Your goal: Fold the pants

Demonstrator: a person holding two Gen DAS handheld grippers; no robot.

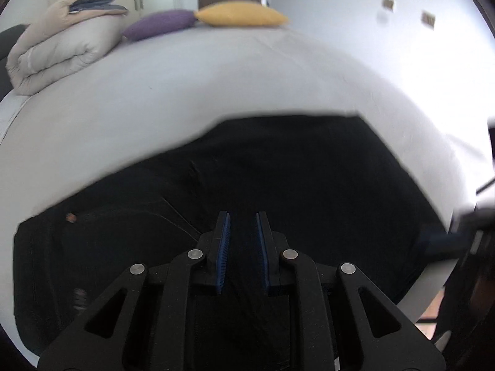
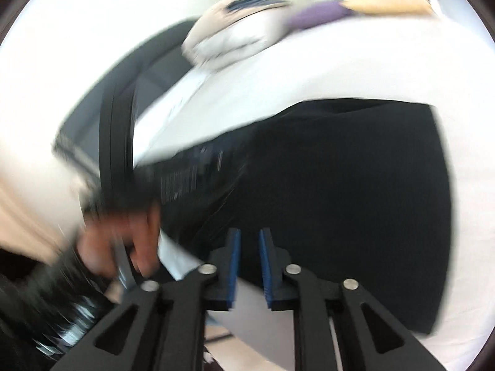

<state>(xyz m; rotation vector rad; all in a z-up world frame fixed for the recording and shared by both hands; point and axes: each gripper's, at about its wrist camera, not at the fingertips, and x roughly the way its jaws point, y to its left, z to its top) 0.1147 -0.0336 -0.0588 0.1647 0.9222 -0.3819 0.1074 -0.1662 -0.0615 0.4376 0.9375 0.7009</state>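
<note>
Black pants (image 1: 278, 179) lie folded flat on a white bed (image 1: 154, 108). They also show in the right wrist view (image 2: 340, 201), blurred by motion. My left gripper (image 1: 243, 216) hovers over the near part of the pants, its blue-padded jaws a little apart with nothing between them. My right gripper (image 2: 249, 232) is over the near edge of the pants, jaws a little apart and empty. The right gripper's dark body shows at the right edge of the left wrist view (image 1: 473, 232). A hand (image 2: 123, 241) on the left gripper's handle shows blurred in the right wrist view.
A folded beige duvet (image 1: 55, 49) with dark clothes on top lies at the far left of the bed. A purple pillow (image 1: 157, 24) and a yellow pillow (image 1: 241, 14) lie at the far end. The bed's near edge and floor (image 1: 433, 306) are at lower right.
</note>
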